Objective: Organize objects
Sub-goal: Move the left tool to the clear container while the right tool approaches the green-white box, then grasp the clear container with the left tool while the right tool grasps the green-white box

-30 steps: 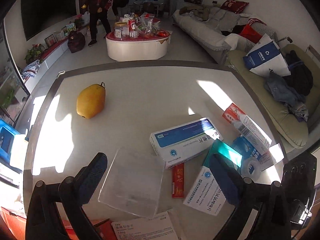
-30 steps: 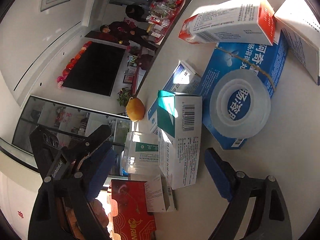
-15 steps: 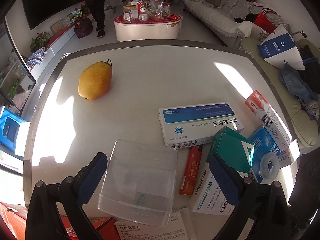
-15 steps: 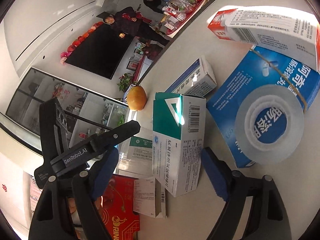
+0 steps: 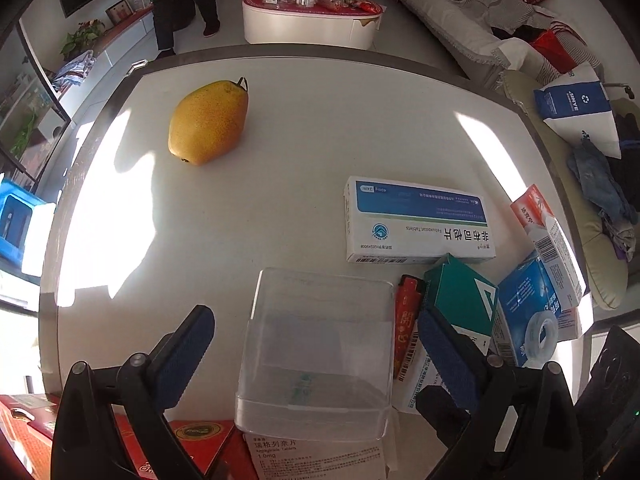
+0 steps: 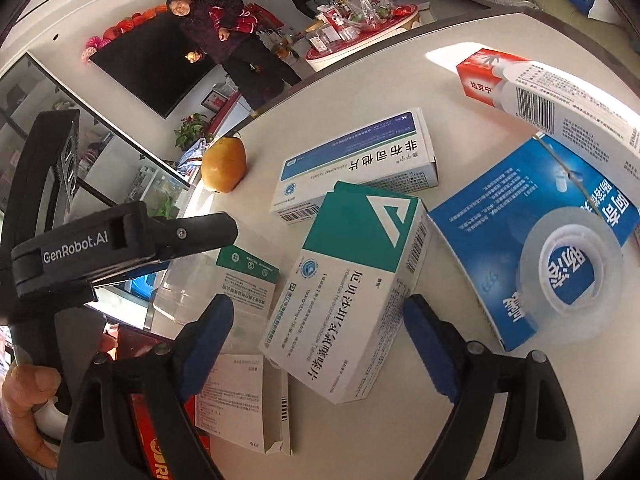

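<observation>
Boxes crowd the white table: the left gripper, jaws wide and holding nothing, straddles a clear plastic tub at 6 o'clock, with a blue-and-white box at 2 o'clock and a pear at 11 o'clock. The right gripper, also spread wide and empty, frames a green-and-white box, a tape roll lying on a blue box at 3 o'clock.
</observation>
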The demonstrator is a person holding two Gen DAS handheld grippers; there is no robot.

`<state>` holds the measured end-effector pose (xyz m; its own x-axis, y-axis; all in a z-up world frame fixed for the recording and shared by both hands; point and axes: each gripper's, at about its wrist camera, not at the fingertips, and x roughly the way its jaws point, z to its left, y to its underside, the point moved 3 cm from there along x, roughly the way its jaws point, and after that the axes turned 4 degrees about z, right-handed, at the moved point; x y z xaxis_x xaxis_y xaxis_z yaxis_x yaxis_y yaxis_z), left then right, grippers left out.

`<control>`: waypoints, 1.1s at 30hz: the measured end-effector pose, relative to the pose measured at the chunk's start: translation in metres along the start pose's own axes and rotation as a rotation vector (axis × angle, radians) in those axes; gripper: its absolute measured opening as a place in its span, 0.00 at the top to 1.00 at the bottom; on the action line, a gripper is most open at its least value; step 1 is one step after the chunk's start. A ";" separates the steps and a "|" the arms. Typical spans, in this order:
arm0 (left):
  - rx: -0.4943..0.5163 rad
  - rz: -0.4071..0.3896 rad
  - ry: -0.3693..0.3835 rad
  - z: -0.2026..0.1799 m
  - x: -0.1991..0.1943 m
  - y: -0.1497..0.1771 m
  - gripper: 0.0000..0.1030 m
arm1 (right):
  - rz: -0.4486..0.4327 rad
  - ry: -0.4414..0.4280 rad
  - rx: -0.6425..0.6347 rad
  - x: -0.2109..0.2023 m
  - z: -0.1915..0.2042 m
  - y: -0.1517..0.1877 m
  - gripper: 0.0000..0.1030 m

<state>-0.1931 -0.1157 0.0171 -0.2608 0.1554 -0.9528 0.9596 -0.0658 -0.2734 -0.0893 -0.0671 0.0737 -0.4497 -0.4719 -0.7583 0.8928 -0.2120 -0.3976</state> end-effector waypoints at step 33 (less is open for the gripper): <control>-0.029 -0.117 0.082 -0.003 -0.018 0.022 0.26 | -0.006 -0.170 -0.032 -0.066 -0.024 0.029 0.39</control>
<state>-0.1670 -0.1168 0.0286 -0.3630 0.2403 -0.9003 0.9260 -0.0141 -0.3772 -0.0346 -0.0211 0.0996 -0.4415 -0.6090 -0.6589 0.8876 -0.1888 -0.4202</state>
